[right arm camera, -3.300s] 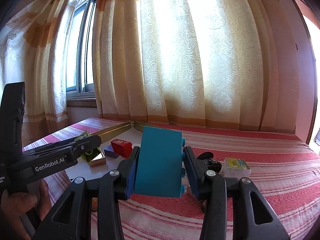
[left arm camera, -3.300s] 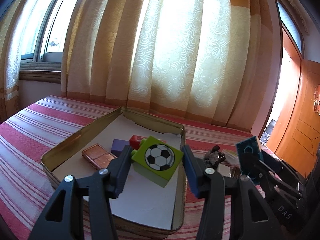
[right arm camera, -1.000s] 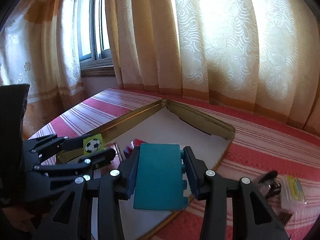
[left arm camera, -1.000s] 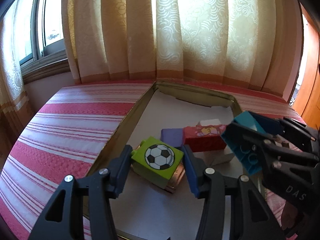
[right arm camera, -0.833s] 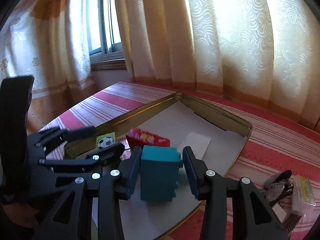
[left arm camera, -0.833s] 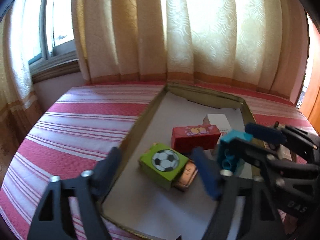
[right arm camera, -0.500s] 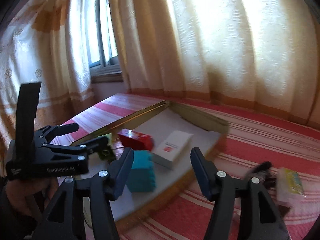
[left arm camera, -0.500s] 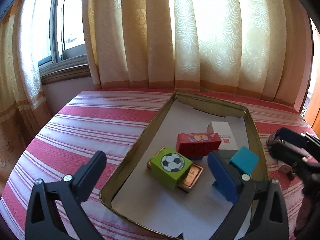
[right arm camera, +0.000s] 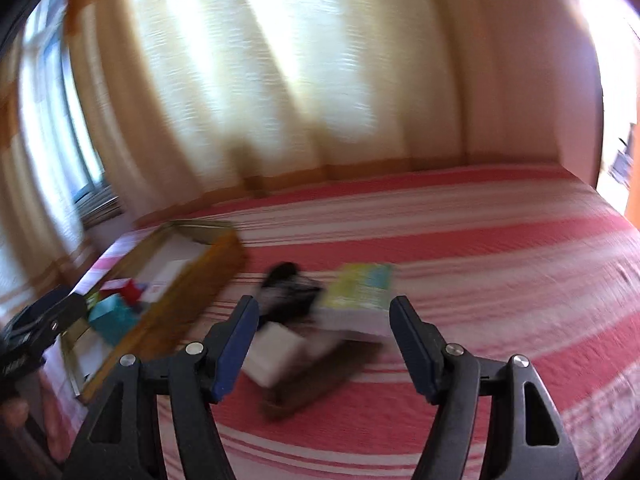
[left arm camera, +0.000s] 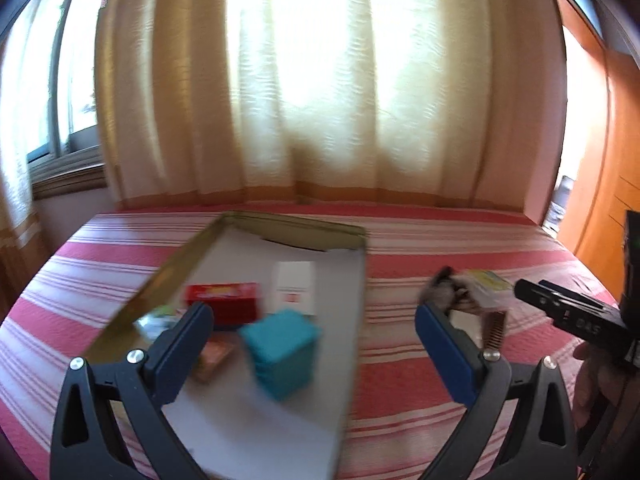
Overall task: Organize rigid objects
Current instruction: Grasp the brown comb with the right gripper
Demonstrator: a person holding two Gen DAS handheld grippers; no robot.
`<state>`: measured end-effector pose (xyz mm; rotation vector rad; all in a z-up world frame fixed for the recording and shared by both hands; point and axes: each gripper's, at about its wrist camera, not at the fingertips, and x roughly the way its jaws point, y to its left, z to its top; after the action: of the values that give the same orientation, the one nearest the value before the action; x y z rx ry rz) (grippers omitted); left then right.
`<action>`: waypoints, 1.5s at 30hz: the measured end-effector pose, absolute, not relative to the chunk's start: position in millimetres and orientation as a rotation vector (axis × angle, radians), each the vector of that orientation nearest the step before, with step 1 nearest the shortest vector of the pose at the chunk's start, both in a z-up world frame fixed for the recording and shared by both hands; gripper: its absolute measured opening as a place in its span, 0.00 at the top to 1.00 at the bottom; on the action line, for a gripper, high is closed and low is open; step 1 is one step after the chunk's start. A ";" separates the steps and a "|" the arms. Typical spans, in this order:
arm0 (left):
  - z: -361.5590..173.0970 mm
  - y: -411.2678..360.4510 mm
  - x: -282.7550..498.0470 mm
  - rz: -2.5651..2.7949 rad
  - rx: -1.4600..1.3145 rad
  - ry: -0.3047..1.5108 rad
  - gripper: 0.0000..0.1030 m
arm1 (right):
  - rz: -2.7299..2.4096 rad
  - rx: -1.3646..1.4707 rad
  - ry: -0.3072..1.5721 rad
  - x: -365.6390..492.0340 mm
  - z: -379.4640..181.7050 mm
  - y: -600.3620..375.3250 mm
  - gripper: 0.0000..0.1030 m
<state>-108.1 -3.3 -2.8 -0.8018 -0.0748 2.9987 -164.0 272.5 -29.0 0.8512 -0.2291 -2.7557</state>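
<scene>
The right gripper points down at a slant toward the loose pile on the striped cloth; its jaws are opening and nothing is pinched, though a yellow-green box, a black clip-like thing and a white box lie blurred in the gap ahead. To its left the left gripper hangs spread to its widest, empty, above the gold tin tray, where the teal block stands near, the red block and white carton farther in. The step in hand looks like fetching the next piece; that calls for centring on one item before closing.
</scene>
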 end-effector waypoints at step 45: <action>-48.5 114.1 -150.8 2.719 -1.001 0.136 0.00 | -2.740 1.196 -0.051 -172.6 -55.7 293.8 0.74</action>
<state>-150.8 114.1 -48.5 -1.0007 0.1356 2.7194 -172.6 293.8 -55.7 1.1963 -0.0515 -2.7399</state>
